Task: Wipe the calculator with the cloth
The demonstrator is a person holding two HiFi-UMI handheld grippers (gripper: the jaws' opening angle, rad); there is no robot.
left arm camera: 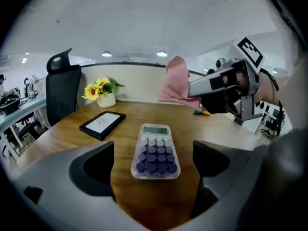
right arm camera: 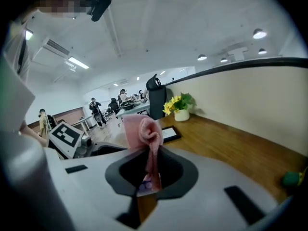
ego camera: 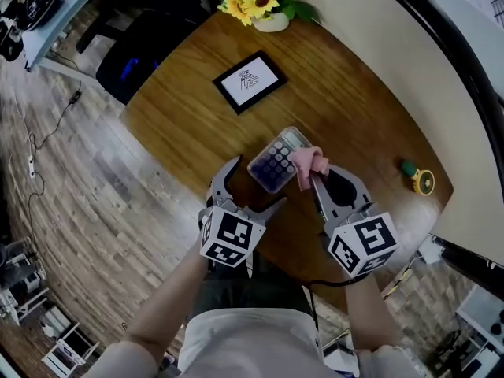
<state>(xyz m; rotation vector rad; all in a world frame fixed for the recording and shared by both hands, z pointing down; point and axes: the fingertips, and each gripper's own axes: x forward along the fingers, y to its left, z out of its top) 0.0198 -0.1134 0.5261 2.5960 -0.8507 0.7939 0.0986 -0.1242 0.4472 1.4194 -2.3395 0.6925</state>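
A clear calculator (ego camera: 276, 162) with purple keys lies flat on the round wooden table (ego camera: 354, 109). My left gripper (ego camera: 256, 186) is open just short of its near end. In the left gripper view the calculator (left arm camera: 156, 150) lies ahead between the spread jaws, untouched. My right gripper (ego camera: 319, 176) is shut on a bunched pink cloth (ego camera: 309, 162) at the calculator's right side. The cloth (right arm camera: 147, 138) stands up out of the closed jaws in the right gripper view. From the left gripper view the cloth (left arm camera: 175, 83) hangs in the air above the table, behind the calculator.
A black-framed picture (ego camera: 250, 80) lies farther back on the table, with a white pot of sunflowers (ego camera: 264, 2) at the far edge. A small green and yellow object (ego camera: 421, 181) sits near the right rim. An office chair (ego camera: 130, 61) stands to the left.
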